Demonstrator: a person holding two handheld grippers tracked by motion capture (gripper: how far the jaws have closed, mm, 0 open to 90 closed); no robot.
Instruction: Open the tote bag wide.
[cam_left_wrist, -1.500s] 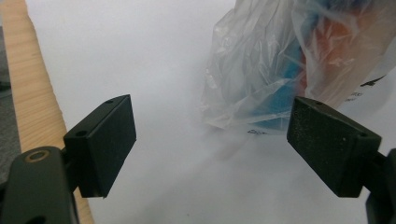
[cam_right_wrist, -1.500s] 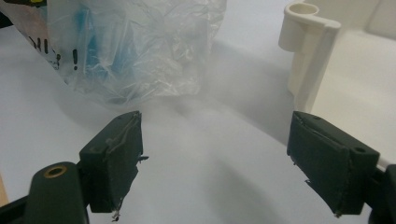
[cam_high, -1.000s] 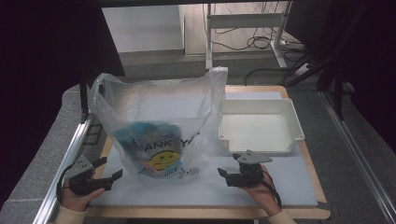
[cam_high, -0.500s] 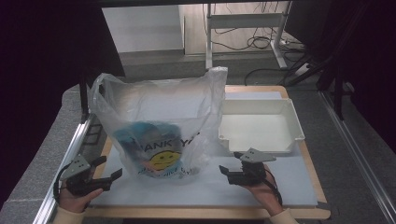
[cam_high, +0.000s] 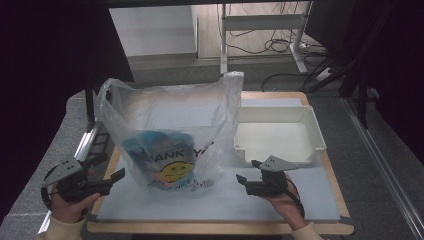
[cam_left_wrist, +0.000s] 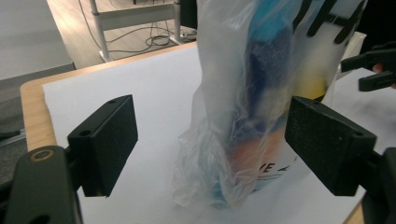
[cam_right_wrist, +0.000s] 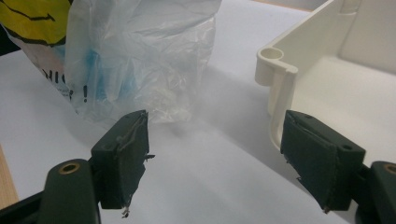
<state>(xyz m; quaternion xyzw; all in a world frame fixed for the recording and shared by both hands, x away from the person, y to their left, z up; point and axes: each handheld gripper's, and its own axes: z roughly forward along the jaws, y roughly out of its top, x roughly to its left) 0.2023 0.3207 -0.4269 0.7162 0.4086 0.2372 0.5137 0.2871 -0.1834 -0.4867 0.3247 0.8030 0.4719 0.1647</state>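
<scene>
2 grippers are seen in the high view, 1 at each lower corner of the white mat (cam_high: 300, 200). The left gripper (cam_high: 112, 176) is held by the left hand (cam_high: 70, 205) just beside the lower left of the plastic bag (cam_high: 170, 135), apart from it, with its jaws spread and empty. The right gripper (cam_high: 245, 181) is held near the bag's lower right, also apart from it; its jaws have just been closing a little, yet they are wide and nothing lies between them. The bag stands upright at the middle of the mat, its mouth open at the top, a smiley face and dark lettering printed on it, and blue contents (cam_high: 155, 142) resting inside. A cream tray (cam_high: 312, 130) lies just right of the bag and looks empty.

From the left gripper view, the bag (cam_left_wrist: 243, 116) is framed between 2 wide black jaws that do not touch it; blue and orange shapes are made out through the film, too blurred to name.

From the right gripper view, the bag's crumpled corner (cam_right_wrist: 140, 60) lies ahead of released jaws, and the tray's corner (cam_right_wrist: 275, 70) is close on the right.

Judged from this, nothing has been gripped yet: taking hold of the bag and moving its contents, probably to the tray, is all left to do.
</scene>
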